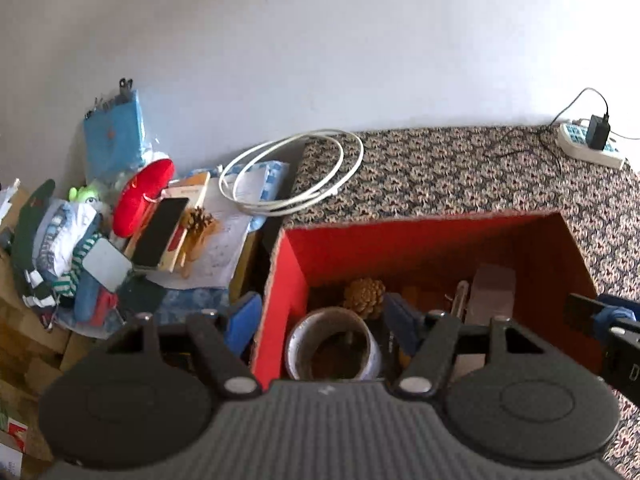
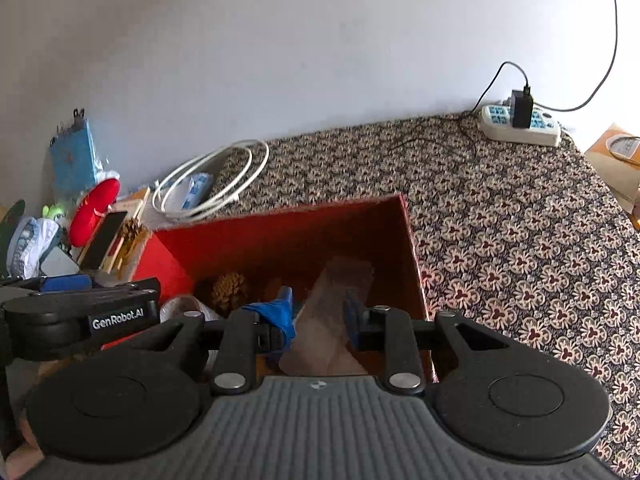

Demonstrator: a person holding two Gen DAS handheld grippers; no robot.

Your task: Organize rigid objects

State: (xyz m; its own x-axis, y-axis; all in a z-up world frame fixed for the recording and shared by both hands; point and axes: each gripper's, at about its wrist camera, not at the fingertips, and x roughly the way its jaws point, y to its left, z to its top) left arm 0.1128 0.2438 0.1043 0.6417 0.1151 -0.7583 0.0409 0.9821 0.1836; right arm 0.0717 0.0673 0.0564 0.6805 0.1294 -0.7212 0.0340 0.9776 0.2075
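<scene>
Red box [image 1: 288, 280] holds pinecone [image 1: 365, 297], roll. Right gripper [image 2: 318, 320], jaws closed on pale block [image 2: 340, 304], placing at 12 o'clock; release next. Left gripper [image 1: 316, 320] wide, empty.

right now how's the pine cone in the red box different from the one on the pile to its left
The pine cone in the red box looks rounder and more compact; the pine cone on the pile spreads its scales wider. The boxed one sits low in shadow on the box floor beside a tape roll; the other rests in daylight on papers beside a phone. Both are brown, and neither is gripped.
</scene>
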